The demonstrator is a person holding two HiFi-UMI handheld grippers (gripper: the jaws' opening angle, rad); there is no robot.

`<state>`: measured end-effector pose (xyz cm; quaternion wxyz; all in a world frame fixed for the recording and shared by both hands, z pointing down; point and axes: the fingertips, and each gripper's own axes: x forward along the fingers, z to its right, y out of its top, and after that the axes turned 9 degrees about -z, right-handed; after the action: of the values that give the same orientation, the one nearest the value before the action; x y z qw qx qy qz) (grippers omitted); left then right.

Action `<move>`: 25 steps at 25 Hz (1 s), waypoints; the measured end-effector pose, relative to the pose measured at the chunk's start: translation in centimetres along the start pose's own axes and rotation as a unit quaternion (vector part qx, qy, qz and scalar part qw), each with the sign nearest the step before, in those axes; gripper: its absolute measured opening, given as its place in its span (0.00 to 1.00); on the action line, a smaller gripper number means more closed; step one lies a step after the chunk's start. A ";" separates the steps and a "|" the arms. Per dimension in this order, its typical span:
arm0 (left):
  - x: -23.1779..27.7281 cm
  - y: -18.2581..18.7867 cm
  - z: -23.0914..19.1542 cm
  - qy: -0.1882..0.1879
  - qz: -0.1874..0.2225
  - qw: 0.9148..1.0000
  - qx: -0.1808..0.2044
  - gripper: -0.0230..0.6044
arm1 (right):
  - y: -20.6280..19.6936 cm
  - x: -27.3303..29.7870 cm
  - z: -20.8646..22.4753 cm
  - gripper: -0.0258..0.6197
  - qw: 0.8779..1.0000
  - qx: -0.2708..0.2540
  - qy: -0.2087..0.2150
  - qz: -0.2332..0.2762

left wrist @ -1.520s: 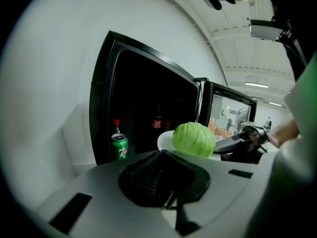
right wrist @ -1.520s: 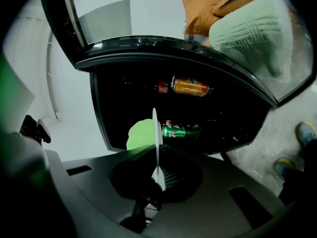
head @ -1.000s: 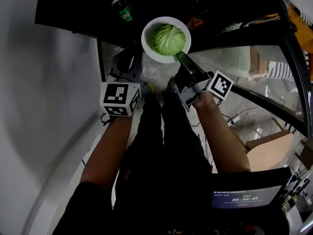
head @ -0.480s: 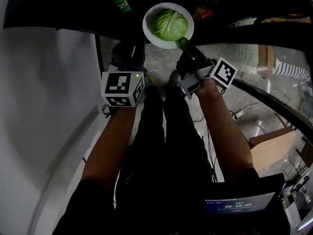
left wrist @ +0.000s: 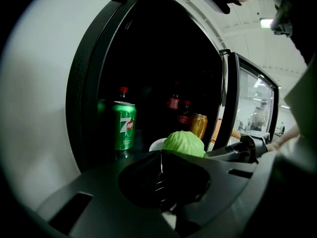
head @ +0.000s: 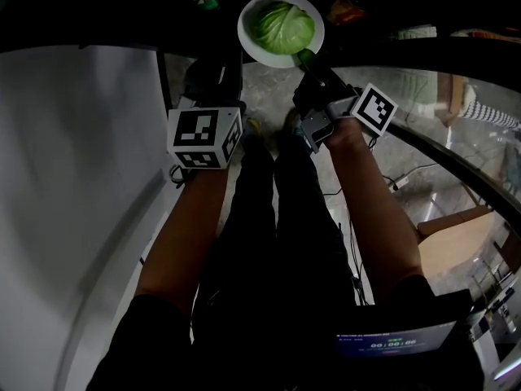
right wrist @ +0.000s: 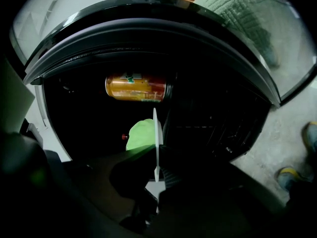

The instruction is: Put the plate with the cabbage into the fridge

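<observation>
A white plate (head: pixel 254 46) carrying a green cabbage (head: pixel 283 24) hangs just inside the dark opening of the fridge (head: pixel 114 10). My right gripper (head: pixel 307 56) is shut on the plate's near rim. In the right gripper view the plate (right wrist: pixel 156 133) shows edge-on between the jaws, with the cabbage (right wrist: pixel 140 134) on its left face. My left gripper (head: pixel 208 84) hovers left of the plate, shut and holding nothing. The left gripper view shows the cabbage (left wrist: pixel 184 143) just past its closed jaws (left wrist: pixel 161 175).
Inside the fridge stand a green 7up can (left wrist: pixel 124 125), an orange can (left wrist: pixel 199 125) and dark bottles (left wrist: pixel 173 101). The glass fridge door (head: pixel 456 129) stands open at the right. A white panel (head: pixel 81 177) runs along the left. The person's legs are below.
Both grippers have moved forward, and the plate with the cabbage has gone further into the fridge opening. The right gripper keeps its hold on the rim.
</observation>
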<state>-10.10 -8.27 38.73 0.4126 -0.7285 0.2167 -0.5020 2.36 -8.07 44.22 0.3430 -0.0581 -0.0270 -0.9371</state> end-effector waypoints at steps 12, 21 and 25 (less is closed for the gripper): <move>0.8 -0.8 -0.8 0.001 -0.001 1.000 -0.014 0.04 | 1.4 1.4 0.6 0.07 1.000 0.007 -0.001 0.019; 1.0 0.0 -1.5 0.001 -0.006 1.000 -0.020 0.04 | 1.7 2.2 0.0 0.07 1.000 0.015 -0.001 0.027; 1.1 -0.2 -1.5 0.000 -0.008 1.000 -0.022 0.04 | 1.8 2.0 0.0 0.07 0.999 0.011 0.002 0.030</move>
<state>-11.07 -9.55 39.71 0.3925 -0.7388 0.2218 -0.5009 1.95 -10.72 44.52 0.3716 -0.0529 -0.0349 -0.9262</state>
